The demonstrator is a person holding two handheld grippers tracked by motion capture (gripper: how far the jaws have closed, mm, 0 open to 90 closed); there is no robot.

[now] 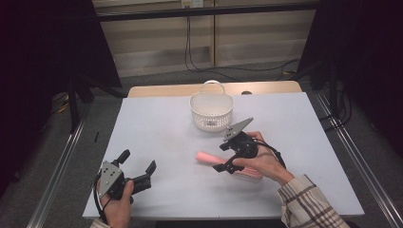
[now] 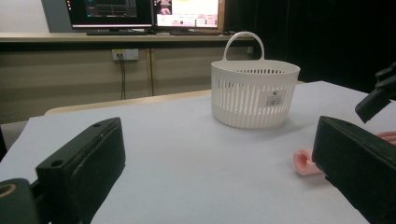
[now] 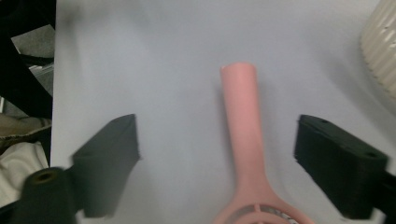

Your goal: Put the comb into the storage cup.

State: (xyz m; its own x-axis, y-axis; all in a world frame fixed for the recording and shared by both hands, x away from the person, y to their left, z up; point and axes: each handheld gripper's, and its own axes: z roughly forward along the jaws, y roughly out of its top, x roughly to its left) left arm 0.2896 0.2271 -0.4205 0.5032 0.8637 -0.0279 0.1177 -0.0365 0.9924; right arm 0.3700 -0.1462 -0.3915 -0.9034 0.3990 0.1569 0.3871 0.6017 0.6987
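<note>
Your right gripper [image 1: 227, 153] is hovering over the pink brush [image 1: 209, 158] with jaws spread wide — the handle is lying between them untouched, and your hand is covering the brush head. Your left gripper [image 1: 138, 168] is sitting low at the near left of the white table [image 1: 157, 137], jaws wide and empty. The white slatted basket [image 1: 211, 110] is standing at the far middle — its small label is too blurred to read.
</note>
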